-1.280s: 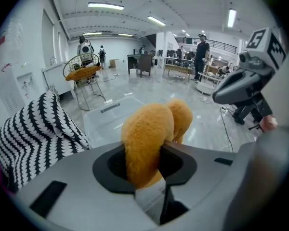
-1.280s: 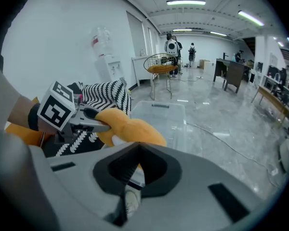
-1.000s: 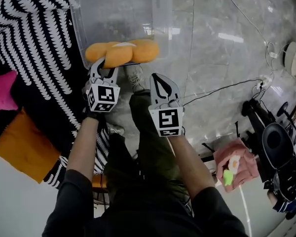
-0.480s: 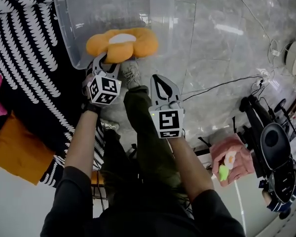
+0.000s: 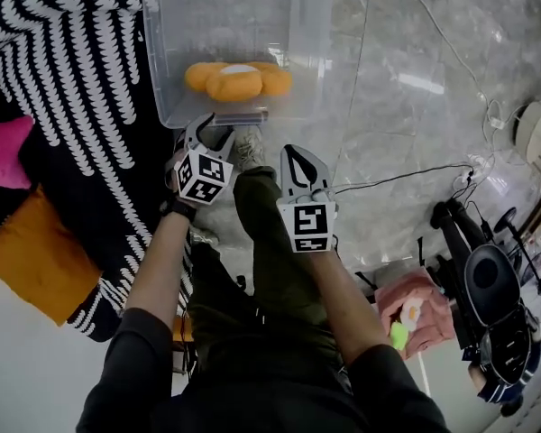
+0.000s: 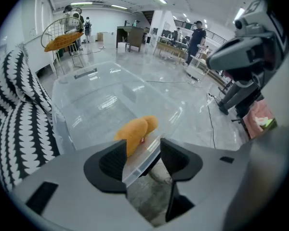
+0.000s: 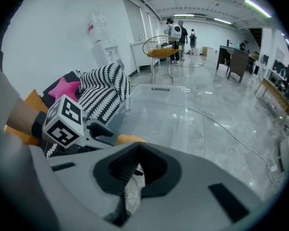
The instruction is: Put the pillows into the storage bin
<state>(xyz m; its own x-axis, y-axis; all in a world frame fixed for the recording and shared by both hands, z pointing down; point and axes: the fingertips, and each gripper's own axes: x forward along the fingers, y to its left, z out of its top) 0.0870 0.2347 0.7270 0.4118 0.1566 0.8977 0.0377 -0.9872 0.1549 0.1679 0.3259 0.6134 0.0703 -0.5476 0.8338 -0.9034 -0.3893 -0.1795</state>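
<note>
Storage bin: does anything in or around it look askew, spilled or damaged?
Nothing stands out. The clear storage bin stands upright, with the orange flower pillow lying inside by its near wall. The pink star pillow and the orange square pillow lie outside it, to the left in the head view.

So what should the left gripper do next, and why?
Probably swing left toward the pink star pillow: the flower pillow lies in the storage bin, and the left gripper's jaws have just been opening, gripping nothing, only the bin's rim showing between them.
</note>
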